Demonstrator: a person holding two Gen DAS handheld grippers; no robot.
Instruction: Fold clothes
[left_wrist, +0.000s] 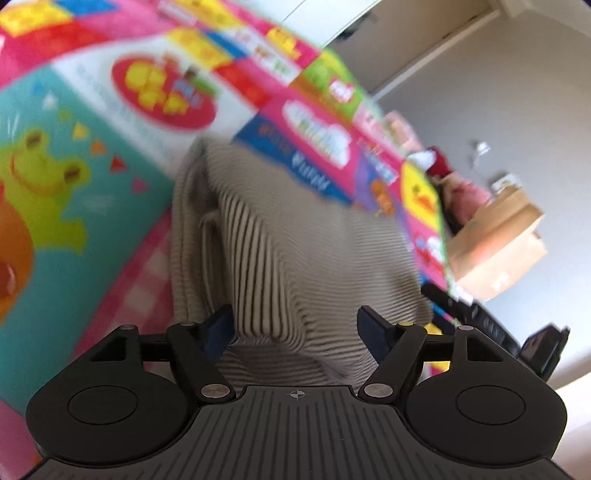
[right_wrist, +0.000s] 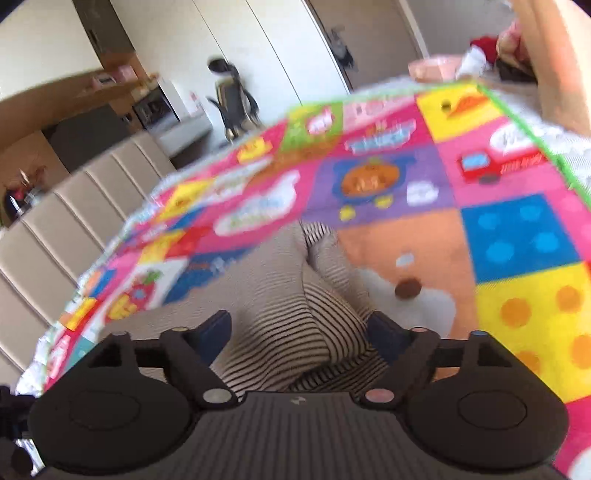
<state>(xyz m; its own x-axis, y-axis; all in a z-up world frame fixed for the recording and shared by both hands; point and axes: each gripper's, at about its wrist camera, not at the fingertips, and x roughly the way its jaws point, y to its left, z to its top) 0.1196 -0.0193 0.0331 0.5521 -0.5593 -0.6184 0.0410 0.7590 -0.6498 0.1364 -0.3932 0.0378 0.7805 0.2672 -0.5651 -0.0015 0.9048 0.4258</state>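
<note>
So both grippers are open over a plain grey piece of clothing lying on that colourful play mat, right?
Not quite: the garment is striped, beige with thin dark lines, not plain grey; both wrist views show this. The rest holds: the left gripper and right gripper are open above it, on the colourful play mat.

Left tongs (left_wrist: 295, 326) spread wide, fingers apart, tilted downward. Right tongs (right_wrist: 299, 332) likewise spread wide, angled down, gripping nothing.

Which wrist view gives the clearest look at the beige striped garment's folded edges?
The left wrist view: the beige striped garment shows stacked folded edges along its left side. The right wrist view shows only a blurrier bunched ridge of it on the colourful play mat.
</note>
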